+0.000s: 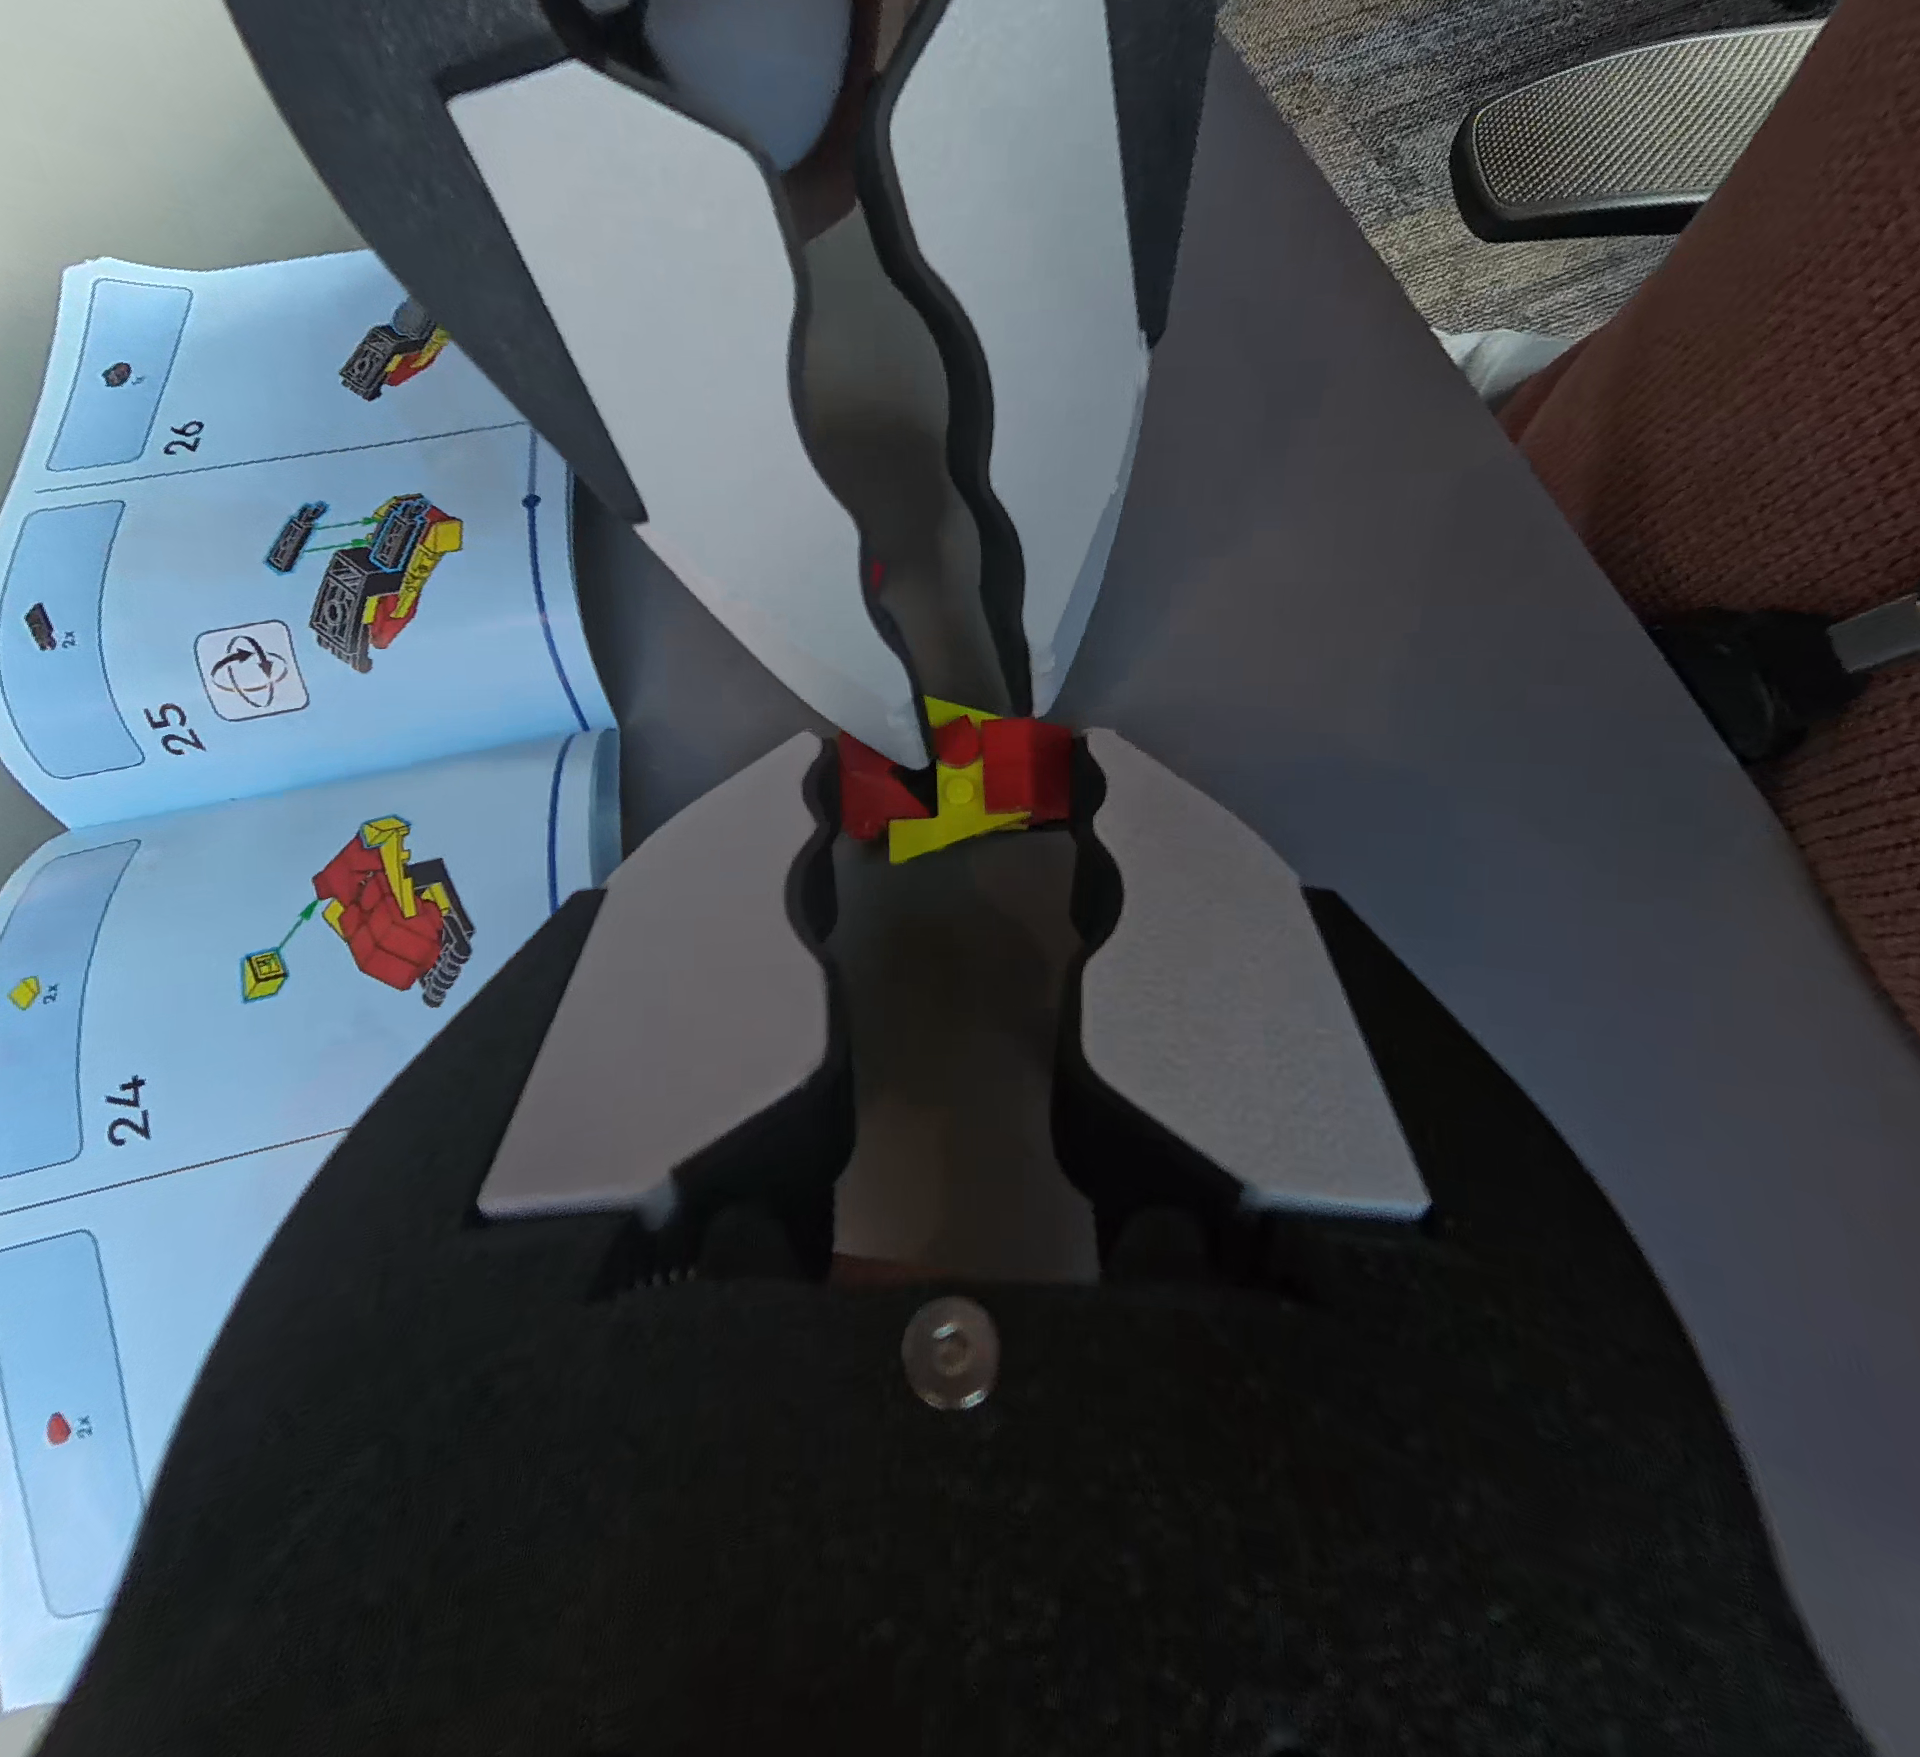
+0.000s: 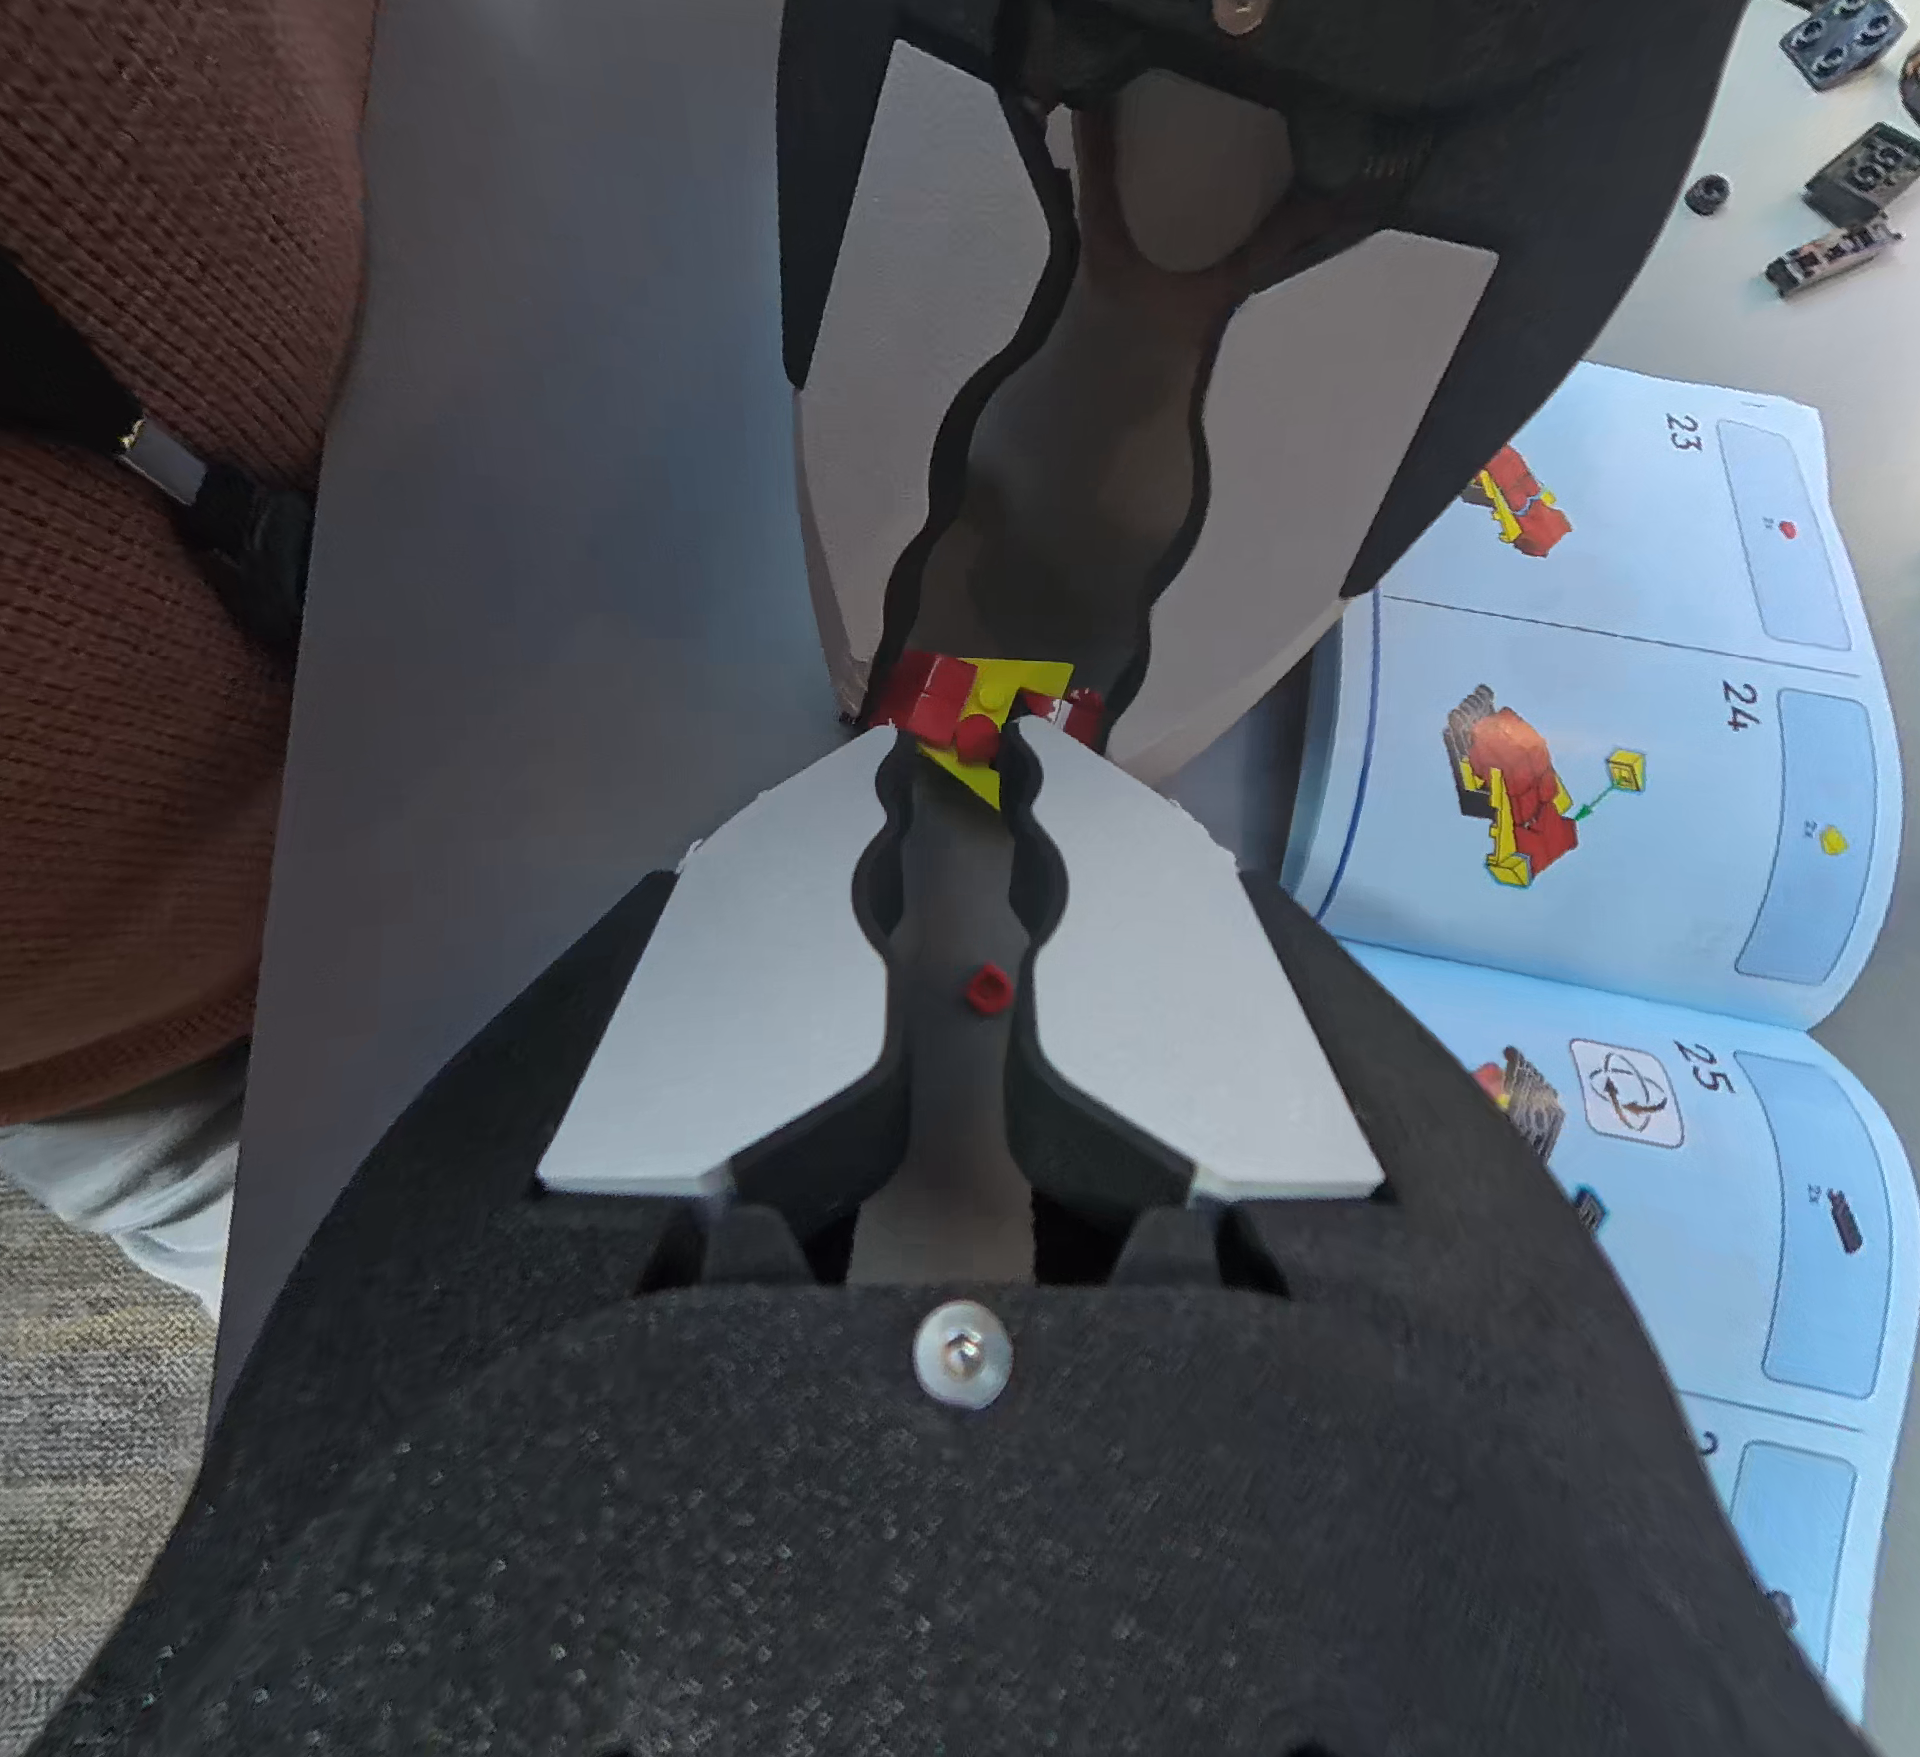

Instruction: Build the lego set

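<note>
My left gripper (image 1: 951, 772) is shut on a small red and yellow lego model (image 1: 1023, 762) and holds it above the grey table. My right gripper (image 2: 961, 741) meets it head-on from the opposite side, and its tips close on a small red piece (image 2: 977, 736) that sits on top of the model (image 2: 930, 684). The same small red piece (image 1: 961, 743) shows between the right gripper's tips (image 1: 971, 731) in the left wrist view. A second small red piece (image 2: 987, 988) lies loose on the table under my right gripper.
An open blue instruction booklet (image 2: 1662, 772) lies beside the grippers and also shows in the left wrist view (image 1: 260, 772). Several dark lego pieces (image 2: 1849, 34) lie at the far right. A person's brown sleeve (image 2: 156, 149) is at the table edge (image 2: 571, 460). The tips of both grippers are at nearly the same place.
</note>
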